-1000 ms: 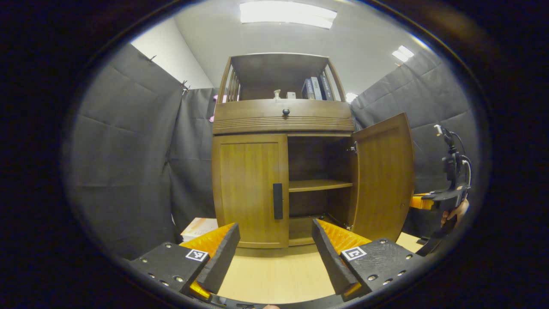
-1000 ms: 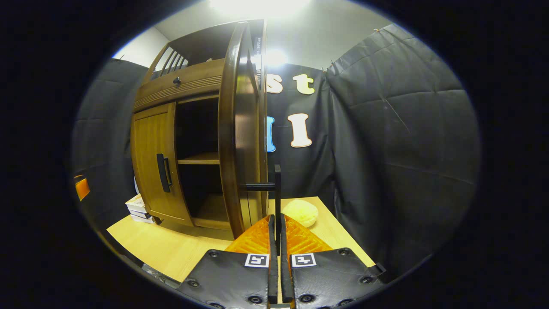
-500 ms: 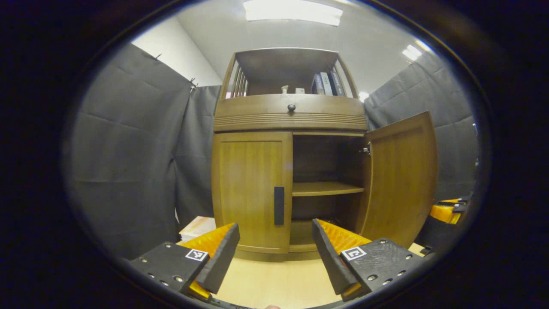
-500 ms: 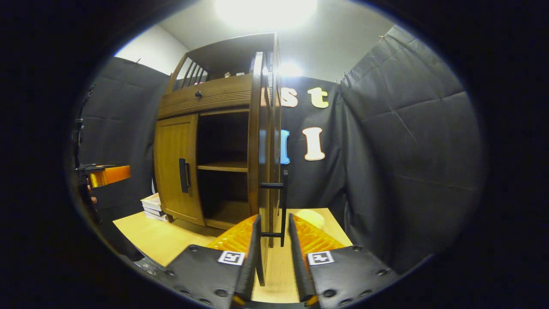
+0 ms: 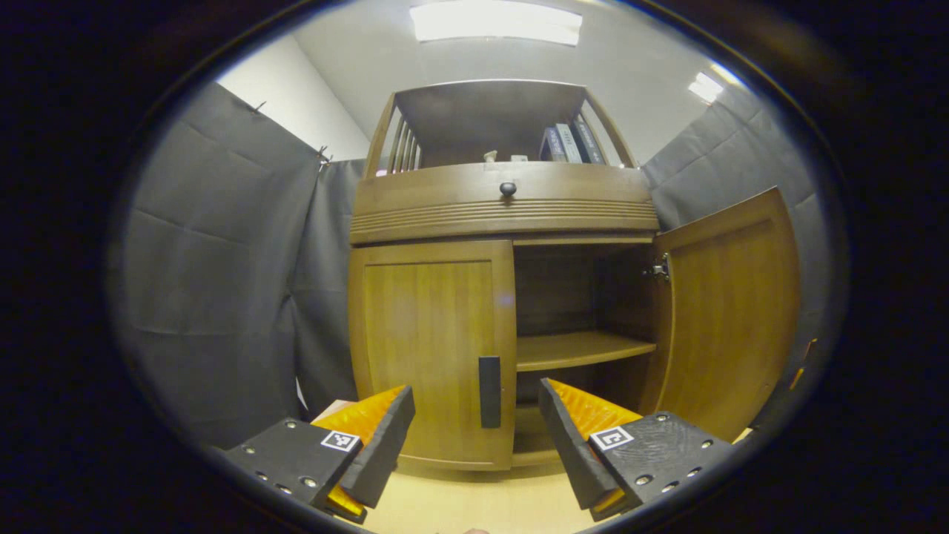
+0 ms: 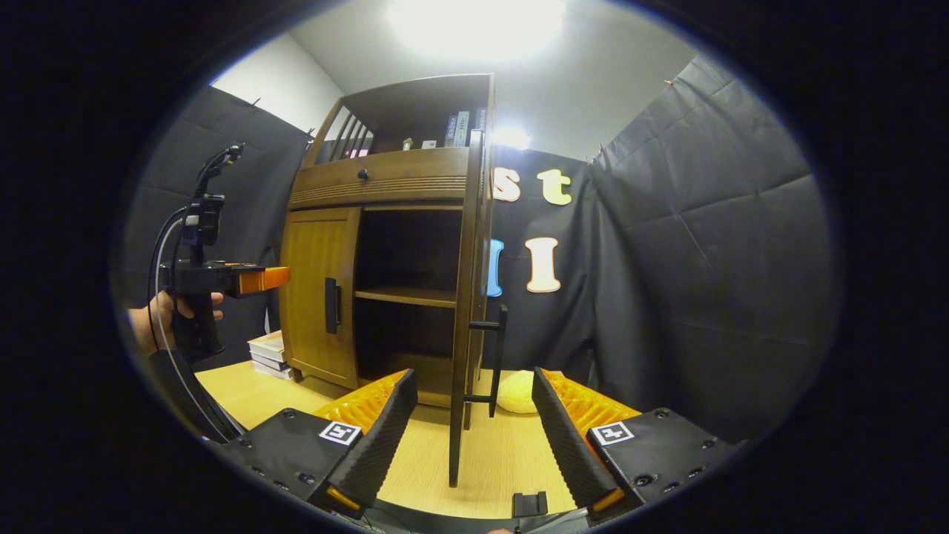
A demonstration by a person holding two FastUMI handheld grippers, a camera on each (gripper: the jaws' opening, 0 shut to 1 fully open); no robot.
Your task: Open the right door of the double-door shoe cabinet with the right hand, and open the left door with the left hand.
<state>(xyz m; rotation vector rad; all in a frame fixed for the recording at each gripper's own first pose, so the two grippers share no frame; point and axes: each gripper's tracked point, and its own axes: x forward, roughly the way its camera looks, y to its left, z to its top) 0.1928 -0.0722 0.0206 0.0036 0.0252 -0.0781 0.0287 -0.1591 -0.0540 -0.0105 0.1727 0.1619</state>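
The left gripper point(image 5: 476, 437) has its jaws spread wide and holds nothing. Between them, a little farther off, stands the black handle of the left door point(image 5: 489, 391), so the gripper is probably lined up to take this handle next. The left door point(image 5: 434, 356) is closed and flat against the shoe cabinet point(image 5: 504, 200).

The right gripper point(image 6: 474, 437) is also spread and empty. The right door's handle point(image 6: 495, 361) stands between its jaws but apart from them, which suggests this gripper has finished its part. The right door point(image 6: 468, 297) is swung fully out, edge-on to this camera, and the inner shelf point(image 6: 406, 296) is open to see. In the right gripper view a hand point(image 6: 167, 320) holds the left gripper near the closed door.

Half of the task looks done; the left door remains.
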